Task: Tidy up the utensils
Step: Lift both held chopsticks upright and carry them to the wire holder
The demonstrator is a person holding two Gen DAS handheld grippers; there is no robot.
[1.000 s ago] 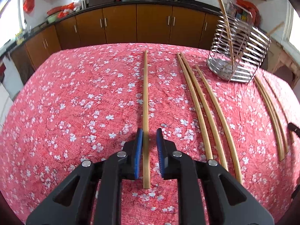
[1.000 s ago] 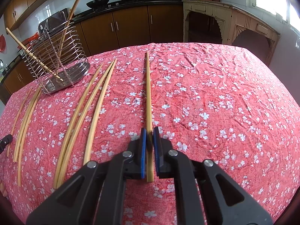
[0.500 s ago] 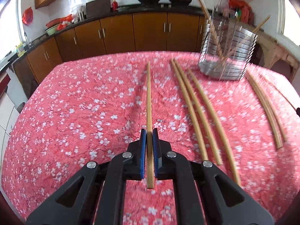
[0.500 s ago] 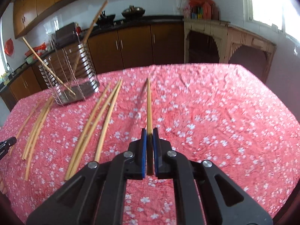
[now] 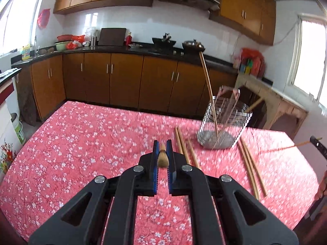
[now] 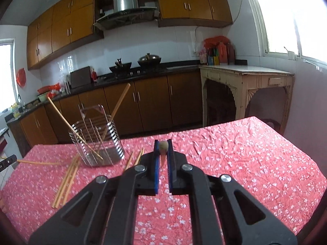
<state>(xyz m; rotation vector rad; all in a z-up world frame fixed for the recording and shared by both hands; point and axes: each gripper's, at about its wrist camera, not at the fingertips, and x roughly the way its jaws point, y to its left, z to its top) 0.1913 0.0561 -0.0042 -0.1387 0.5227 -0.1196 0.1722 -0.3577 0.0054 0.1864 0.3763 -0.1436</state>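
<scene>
My left gripper is shut on a wooden chopstick, seen end-on between the blue pads and lifted off the red floral tablecloth. My right gripper is likewise shut on a chopstick raised above the cloth. A wire utensil holder stands at the right of the left wrist view with two chopsticks leaning in it. The right wrist view has the holder at left. Several loose chopsticks lie on the cloth around it, more of them beside the holder's left.
Kitchen cabinets and a counter with woks line the far wall. A pale wooden side table stands beyond the table's right end. The other gripper's tip shows at the right edge, holding its chopstick.
Both grippers rose from the cloth and tilted upward, each carrying its chopstick. The left jaws shut on theirs during the first half second. The views now take in the upper cabinets.
</scene>
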